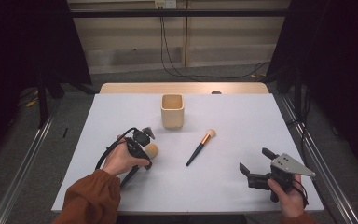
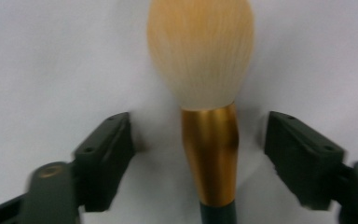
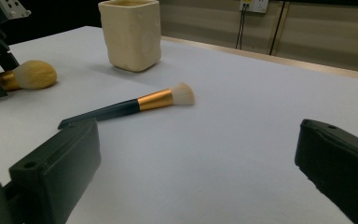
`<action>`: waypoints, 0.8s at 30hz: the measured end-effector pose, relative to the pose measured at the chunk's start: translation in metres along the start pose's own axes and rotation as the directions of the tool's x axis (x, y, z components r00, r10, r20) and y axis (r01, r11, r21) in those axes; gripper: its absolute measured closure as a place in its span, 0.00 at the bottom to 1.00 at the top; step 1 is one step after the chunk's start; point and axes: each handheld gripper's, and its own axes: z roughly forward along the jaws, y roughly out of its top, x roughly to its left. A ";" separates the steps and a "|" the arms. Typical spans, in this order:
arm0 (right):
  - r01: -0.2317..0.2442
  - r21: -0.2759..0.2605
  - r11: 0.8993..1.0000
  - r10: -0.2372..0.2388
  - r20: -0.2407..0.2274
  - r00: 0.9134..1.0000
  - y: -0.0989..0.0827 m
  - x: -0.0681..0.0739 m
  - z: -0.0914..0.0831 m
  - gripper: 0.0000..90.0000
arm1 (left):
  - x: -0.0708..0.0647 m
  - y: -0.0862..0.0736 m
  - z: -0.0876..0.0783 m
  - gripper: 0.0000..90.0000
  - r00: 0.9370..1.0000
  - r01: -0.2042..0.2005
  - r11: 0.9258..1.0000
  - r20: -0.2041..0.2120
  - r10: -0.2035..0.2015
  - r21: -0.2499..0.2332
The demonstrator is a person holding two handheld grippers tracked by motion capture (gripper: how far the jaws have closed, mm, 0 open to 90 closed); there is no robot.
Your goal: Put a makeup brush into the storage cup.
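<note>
Gold-collared big brush point(image 2: 209, 154) lies between left gripper point(image 2: 198, 144) jaws, pads clear of it | right gripper point(image 1: 257, 167) jaws spread wide, nothing held | slim brush point(image 1: 201, 147) lies near cream cup point(image 1: 172, 111)

No text, label, brand, number or sign can be read anywhere in these views, whether on the cup, the brushes, the grippers, the table or the wall.
</note>
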 end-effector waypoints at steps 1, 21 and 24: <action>-0.004 0.001 1.000 0.004 -0.001 1.000 0.000 0.000 0.000 0.00 | 0.000 0.001 0.000 0.29 1.000 0.000 1.000 -0.001 0.000 0.001; -0.001 0.014 1.000 0.001 0.005 1.000 -0.001 0.000 0.001 0.00 | 0.001 -0.001 -0.004 0.70 1.000 0.017 1.000 0.014 -0.017 -0.007; -0.003 0.015 1.000 0.003 0.006 1.000 -0.001 -0.001 0.001 0.00 | 0.002 -0.001 -0.005 0.73 1.000 0.010 1.000 0.019 -0.010 -0.008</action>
